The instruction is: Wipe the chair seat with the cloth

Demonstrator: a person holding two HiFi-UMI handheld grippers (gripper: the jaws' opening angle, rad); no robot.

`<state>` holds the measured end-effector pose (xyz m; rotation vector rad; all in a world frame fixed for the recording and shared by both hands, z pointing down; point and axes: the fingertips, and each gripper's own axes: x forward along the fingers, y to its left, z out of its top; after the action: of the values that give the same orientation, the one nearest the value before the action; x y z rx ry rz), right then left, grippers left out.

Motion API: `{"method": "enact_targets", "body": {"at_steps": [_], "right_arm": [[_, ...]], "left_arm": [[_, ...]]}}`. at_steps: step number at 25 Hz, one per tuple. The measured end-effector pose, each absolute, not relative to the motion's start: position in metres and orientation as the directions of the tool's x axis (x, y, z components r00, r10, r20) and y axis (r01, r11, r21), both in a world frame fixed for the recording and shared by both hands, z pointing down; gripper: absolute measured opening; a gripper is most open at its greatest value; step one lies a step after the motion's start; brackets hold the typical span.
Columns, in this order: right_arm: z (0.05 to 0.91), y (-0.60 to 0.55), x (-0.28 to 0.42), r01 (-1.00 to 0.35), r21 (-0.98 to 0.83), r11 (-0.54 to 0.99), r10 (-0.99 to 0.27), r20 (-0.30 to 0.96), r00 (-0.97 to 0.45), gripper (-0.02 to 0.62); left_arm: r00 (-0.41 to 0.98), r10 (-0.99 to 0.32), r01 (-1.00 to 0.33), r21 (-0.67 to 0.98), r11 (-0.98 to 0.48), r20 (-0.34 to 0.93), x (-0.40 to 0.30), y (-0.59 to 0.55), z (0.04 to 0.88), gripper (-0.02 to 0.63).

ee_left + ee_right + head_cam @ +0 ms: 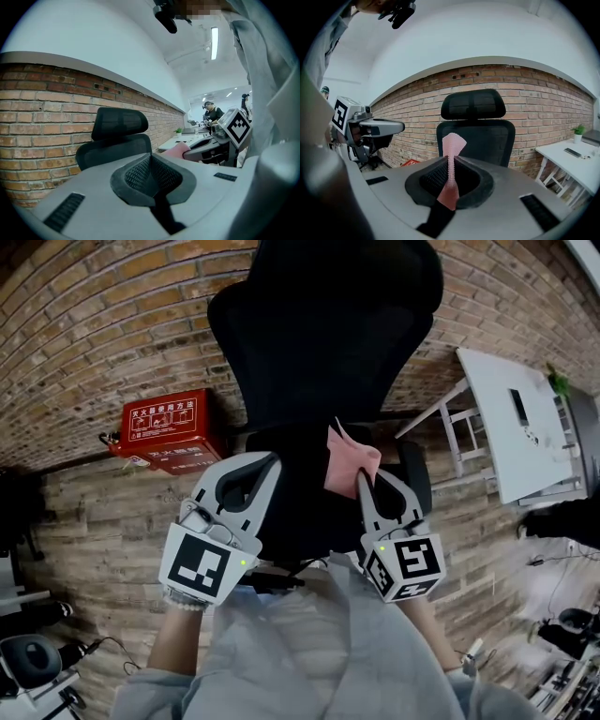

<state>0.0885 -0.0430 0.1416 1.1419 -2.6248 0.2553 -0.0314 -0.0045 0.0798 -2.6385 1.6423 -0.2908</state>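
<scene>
right gripper (364, 482): jaws pinch cloth (349, 463), held up near chair (323, 324), off seat (298, 507) | left gripper (268, 467): jaws together, empty | next: bring cloth down flat on seat, hold pinch firm, wipe in overlapping strokes

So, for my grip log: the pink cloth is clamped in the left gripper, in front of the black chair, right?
No, the right gripper clamps the pink cloth, as the right gripper view shows; the left gripper is shut and empty. The black chair does stand behind it.
</scene>
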Motion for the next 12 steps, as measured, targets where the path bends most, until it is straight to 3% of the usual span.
{"method": "enact_targets", "body": {"at_steps": [12], "right_arm": [[0.1343, -0.0383, 0.0850, -0.731, -0.054, 0.680, -0.687, 0.300, -0.662, 0.052]], "left_arm": [[0.425, -0.893, -0.886, -0.132, -0.444, 0.147, -0.0304, -0.0046, 0.0805, 0.018]]}}
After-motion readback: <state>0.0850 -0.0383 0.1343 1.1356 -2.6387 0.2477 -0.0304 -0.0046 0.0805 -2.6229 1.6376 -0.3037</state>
